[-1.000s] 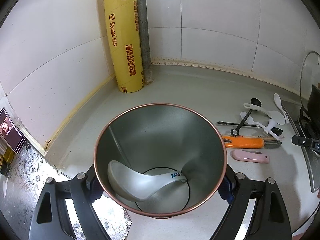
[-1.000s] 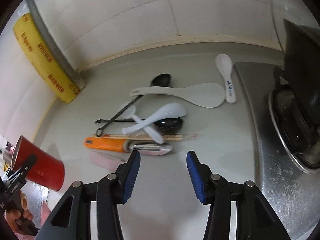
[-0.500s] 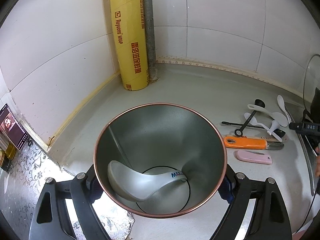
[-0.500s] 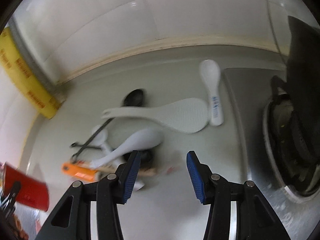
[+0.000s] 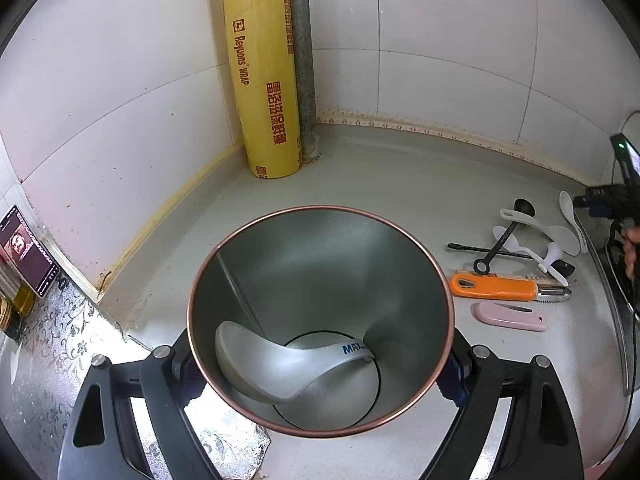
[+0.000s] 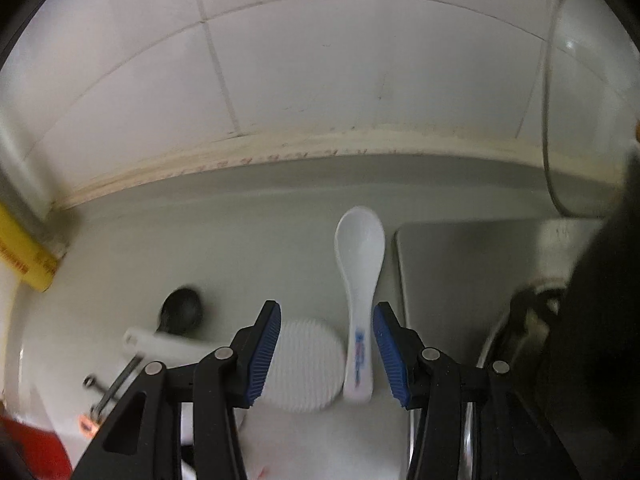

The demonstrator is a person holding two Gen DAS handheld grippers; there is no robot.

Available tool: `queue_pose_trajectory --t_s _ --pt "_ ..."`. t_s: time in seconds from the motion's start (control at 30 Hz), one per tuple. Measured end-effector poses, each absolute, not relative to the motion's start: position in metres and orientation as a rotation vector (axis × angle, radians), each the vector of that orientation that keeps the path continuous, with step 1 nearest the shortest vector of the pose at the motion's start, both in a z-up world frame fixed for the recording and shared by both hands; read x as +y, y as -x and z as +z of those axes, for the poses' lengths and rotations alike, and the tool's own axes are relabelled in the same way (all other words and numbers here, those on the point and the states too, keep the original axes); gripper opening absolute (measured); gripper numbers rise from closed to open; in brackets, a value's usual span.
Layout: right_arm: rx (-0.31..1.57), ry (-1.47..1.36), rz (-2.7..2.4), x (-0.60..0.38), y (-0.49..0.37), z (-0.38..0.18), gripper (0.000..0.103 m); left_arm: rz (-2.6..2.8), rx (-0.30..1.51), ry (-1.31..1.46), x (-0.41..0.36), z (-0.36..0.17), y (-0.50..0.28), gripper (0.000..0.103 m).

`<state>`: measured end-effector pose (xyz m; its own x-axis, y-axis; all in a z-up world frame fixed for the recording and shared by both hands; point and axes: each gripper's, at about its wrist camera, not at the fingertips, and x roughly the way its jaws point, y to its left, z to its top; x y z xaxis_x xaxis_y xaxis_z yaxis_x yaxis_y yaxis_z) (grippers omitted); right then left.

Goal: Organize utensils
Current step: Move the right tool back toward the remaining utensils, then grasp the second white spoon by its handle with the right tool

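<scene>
My left gripper (image 5: 320, 364) is shut on a metal cup (image 5: 340, 264) with a copper rim, gripping it from both sides. A white spoon (image 5: 280, 364) lies inside the cup. In the right wrist view my right gripper (image 6: 326, 320) hangs open over the counter. The handle of another white spoon (image 6: 360, 248) lies between its pads, close to the right pad and not pressed. A white rice paddle (image 6: 304, 364) lies under the left finger. Further left are a black spoon (image 6: 182, 312) and, in the left wrist view, an orange peeler (image 5: 496, 287) and a pink folding knife (image 5: 508, 318).
A yellow roll of wrap (image 5: 264, 80) stands in the tiled corner beside a grey pipe. A steel stove top (image 6: 460, 272) with a dark pot (image 6: 600, 320) borders the spoon on the right. A glass lid (image 6: 580, 120) leans on the wall. A phone (image 5: 28, 248) stands at far left.
My right gripper has travelled over the utensil pile toward the back wall and now straddles the white spoon by the stove. The left gripper and cup have stayed put.
</scene>
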<state>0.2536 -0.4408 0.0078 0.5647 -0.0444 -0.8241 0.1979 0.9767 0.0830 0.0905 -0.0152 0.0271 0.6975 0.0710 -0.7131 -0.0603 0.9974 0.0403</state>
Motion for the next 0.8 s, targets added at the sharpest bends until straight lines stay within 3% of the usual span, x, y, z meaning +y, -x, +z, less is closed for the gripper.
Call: queue_pose_trajectory --t_s 0.37,0.73,0.8 --pt "1.074 -0.131 -0.236 -0.464 -0.337 -0.008 0.052 0.077 0.810 -0.011 -0.017 0.027 -0.099 0.090" --pt "1.118 -0.151 -0.250 -0.472 -0.368 -0.025 0.052 0.076 0.815 -0.009 -0.018 0.025 -0.107 0.090" --pt "1.119 -0.156 -0.245 -0.468 -0.367 -0.026 0.046 0.076 0.815 -0.009 -0.018 0.025 -0.106 0.090"
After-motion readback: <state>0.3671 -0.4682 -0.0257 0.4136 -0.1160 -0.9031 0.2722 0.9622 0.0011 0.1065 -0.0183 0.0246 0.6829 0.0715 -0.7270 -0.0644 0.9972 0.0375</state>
